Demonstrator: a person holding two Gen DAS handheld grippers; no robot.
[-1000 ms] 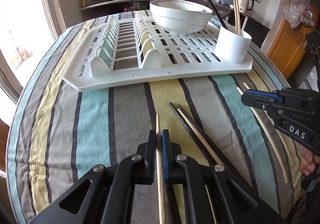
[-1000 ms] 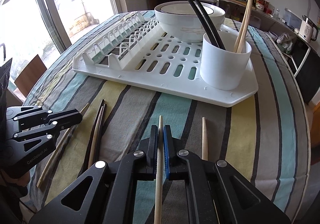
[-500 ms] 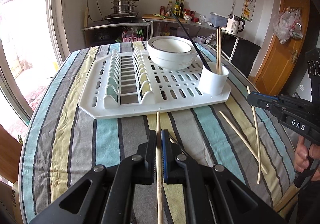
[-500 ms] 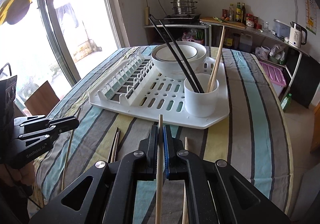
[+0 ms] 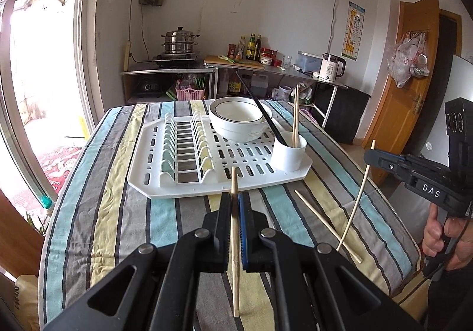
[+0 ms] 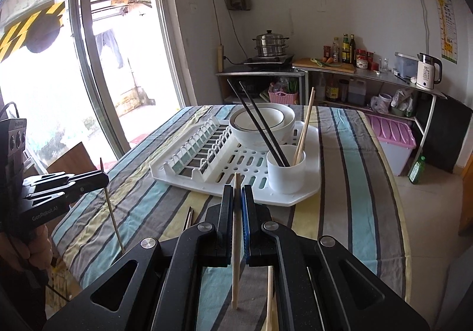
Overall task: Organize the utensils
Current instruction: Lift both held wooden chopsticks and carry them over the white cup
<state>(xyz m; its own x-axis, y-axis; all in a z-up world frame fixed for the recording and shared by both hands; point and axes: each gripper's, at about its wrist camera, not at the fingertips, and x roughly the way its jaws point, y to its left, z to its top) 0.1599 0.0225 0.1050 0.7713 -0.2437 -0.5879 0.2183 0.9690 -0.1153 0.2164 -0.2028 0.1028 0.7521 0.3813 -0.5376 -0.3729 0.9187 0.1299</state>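
Note:
My left gripper (image 5: 234,198) is shut on a wooden chopstick (image 5: 235,239) and holds it above the striped table. My right gripper (image 6: 237,192) is shut on another wooden chopstick (image 6: 236,239), also lifted; it shows in the left wrist view (image 5: 356,198) hanging from the right gripper. A white cup (image 5: 288,154) on the white drying rack (image 5: 165,183) holds black chopsticks (image 6: 260,130) and wooden ones (image 6: 304,130). One wooden chopstick (image 5: 325,226) lies on the cloth. A dark and pale pair (image 6: 188,217) lies near my right gripper.
A white bowl (image 5: 238,121) stands on the rack behind the cup. The table's right edge (image 6: 399,212) drops to the floor, with a pink bin (image 6: 390,139) beside it. A counter with a steamer pot (image 5: 179,41) and a kettle (image 5: 332,66) stands behind.
Both grippers have risen and pulled back from the table, each lifting its chopstick off the cloth. The rack and cup now appear farther away.

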